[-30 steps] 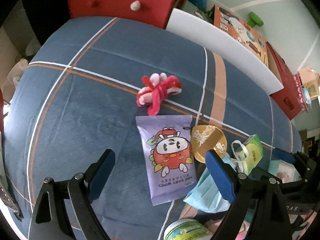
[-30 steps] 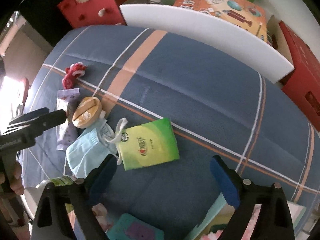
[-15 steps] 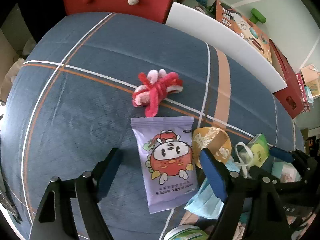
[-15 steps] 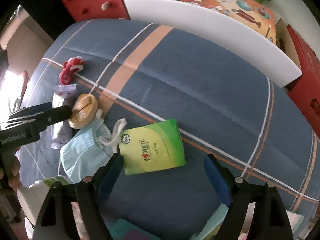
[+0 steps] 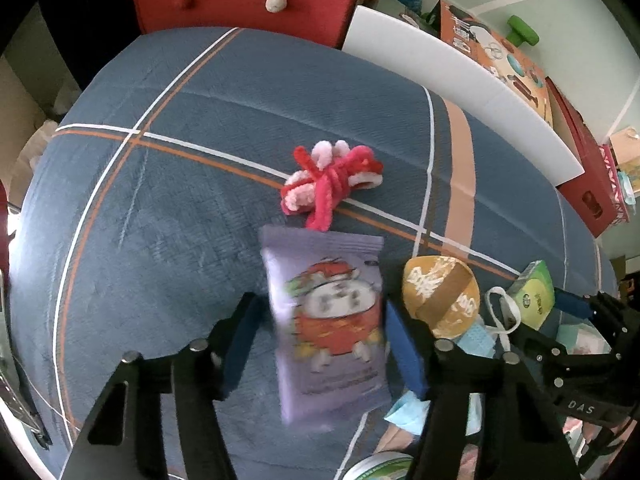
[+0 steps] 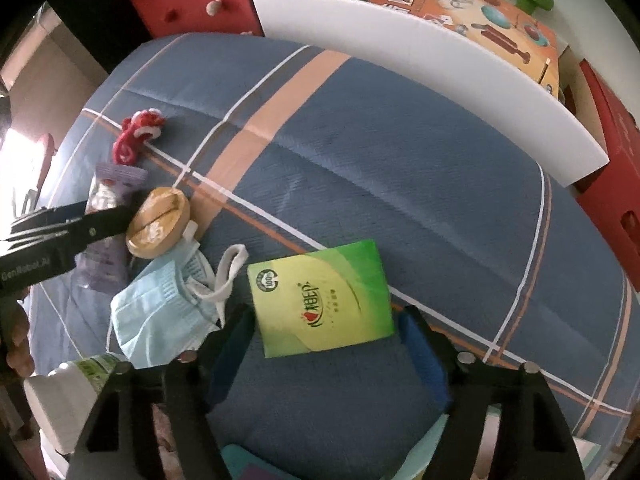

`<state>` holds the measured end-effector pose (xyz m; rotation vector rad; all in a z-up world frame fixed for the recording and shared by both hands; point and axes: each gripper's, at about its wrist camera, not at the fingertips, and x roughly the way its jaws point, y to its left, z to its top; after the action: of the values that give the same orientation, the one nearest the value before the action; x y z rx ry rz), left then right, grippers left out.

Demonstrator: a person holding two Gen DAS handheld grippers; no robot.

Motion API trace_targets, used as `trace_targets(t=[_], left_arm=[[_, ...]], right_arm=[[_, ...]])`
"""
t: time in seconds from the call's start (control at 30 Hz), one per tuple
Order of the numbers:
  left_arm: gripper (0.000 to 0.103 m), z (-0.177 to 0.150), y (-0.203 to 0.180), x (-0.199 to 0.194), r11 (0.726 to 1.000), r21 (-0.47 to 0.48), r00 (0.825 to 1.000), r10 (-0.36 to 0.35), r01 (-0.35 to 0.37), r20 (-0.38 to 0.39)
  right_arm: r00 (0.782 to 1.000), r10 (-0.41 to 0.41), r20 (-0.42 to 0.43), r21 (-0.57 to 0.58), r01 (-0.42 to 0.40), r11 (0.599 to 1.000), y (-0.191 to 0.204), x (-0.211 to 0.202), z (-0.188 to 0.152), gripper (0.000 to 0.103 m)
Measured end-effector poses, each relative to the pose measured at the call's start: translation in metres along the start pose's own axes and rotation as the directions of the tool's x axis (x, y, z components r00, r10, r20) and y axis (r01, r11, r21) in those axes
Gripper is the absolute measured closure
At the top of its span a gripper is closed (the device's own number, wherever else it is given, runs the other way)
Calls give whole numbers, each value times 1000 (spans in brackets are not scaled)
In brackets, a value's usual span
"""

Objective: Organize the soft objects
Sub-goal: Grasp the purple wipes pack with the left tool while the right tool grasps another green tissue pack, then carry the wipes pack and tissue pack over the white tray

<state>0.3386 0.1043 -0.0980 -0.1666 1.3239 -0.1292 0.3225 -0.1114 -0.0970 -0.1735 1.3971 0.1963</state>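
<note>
Left gripper [image 5: 320,336]: jaws have just been narrowing around the purple wipes pack [image 5: 326,320]; pads flank it, not clearly pressing.
Right gripper [image 6: 326,344]: jaws have just been narrowing over the green tissue pack [image 6: 322,298], a gap either side.
Layout: tissue pack lies right of the wipes pack, blue mask [image 6: 160,312] between.
Advice: centre each pack between the pads, then squeeze gently; soft packs buckle.
</note>
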Motion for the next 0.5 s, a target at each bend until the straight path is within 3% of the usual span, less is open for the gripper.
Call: trace_targets(t=[0.5], left_arm=[[60, -9, 5, -10, 1000, -3, 1000, -11, 11, 18]], right_arm=[[999, 35, 19, 29, -35, 999, 1, -4, -13, 34]])
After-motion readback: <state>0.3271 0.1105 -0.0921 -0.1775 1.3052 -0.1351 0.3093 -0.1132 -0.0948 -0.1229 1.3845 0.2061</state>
